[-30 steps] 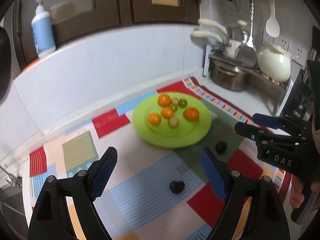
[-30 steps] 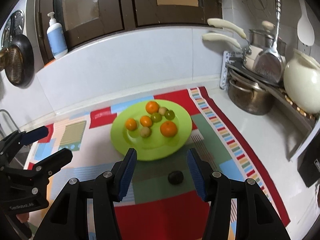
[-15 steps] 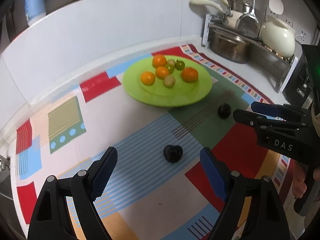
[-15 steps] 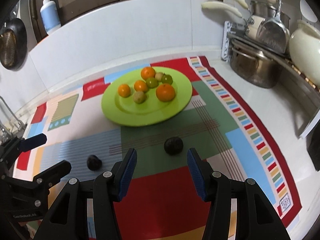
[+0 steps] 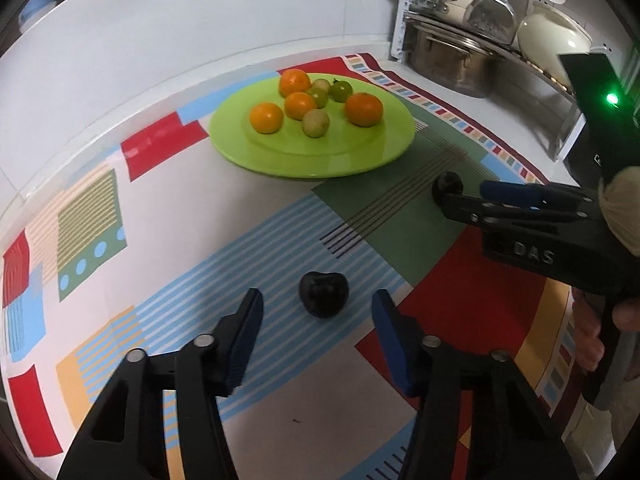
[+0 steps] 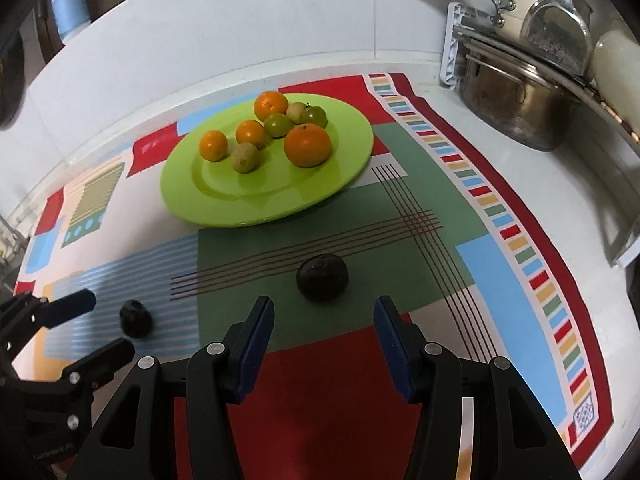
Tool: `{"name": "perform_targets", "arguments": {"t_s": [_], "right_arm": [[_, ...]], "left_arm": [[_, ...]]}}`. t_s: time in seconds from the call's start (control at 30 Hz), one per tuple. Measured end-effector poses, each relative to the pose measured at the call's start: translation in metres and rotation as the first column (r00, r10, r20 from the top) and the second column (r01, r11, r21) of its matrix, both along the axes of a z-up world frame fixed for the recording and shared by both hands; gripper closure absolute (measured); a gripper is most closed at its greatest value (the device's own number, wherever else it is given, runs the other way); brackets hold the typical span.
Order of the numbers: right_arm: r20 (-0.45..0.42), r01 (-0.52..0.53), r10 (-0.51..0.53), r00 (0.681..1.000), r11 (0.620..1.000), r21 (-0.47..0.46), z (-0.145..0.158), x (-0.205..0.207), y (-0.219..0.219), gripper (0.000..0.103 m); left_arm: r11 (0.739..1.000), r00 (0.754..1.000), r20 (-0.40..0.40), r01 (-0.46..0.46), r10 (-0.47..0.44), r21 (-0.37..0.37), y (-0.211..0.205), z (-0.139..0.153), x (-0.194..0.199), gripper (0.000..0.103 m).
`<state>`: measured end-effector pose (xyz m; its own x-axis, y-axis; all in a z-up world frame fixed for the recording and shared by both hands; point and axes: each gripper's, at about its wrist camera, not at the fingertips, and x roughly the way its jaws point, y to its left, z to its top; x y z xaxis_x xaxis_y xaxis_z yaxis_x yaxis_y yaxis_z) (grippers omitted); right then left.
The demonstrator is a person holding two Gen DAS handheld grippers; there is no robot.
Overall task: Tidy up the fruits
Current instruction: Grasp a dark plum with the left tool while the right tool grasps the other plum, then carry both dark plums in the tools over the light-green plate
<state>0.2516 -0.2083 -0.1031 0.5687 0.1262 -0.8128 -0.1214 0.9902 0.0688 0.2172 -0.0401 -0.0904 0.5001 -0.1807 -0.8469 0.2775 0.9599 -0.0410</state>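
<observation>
Two dark fruits point(image 5: 324, 294) point(image 6: 322, 277) are lying on the mat point(image 6: 420, 264) at six o'clock from the green plate point(image 6: 224, 204), each just ahead of a gripper point(image 5: 316, 314) point(image 6: 324, 318) standing apart, the left one's jaws having just been closing.

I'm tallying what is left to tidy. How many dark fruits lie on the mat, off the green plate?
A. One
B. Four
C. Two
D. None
C: two lie on the mat short of the green plate, one dark fruit ahead of the right gripper and another dark fruit ahead of the left gripper, neither one gripped.
</observation>
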Motion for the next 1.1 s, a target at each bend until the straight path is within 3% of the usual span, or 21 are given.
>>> {"name": "perform_targets", "arguments": {"t_s": [0.33,0.63,1.1], "right_arm": [[-0.016,-0.004,0.004,1.0,1.0,-0.012,-0.01,0.021,0.002,0.064],[-0.015,-0.023,0.023,1.0,1.0,-0.006,-0.011,0.019,0.006,0.071],[0.095,-0.03,0.024,0.995,0.998,0.057,0.036,-0.029,0.007,0.071]], "left_arm": [[0.999,0.999,-0.035,0.013,-0.014,-0.03,-0.001,-0.008,0.009,0.074],[0.999,1.0,-0.019,0.018,-0.019,-0.049,0.0,-0.004,0.008,0.075],[0.995,0.993,0.111,0.058,-0.049,-0.079,-0.002,0.043,-0.011,0.075]]}}
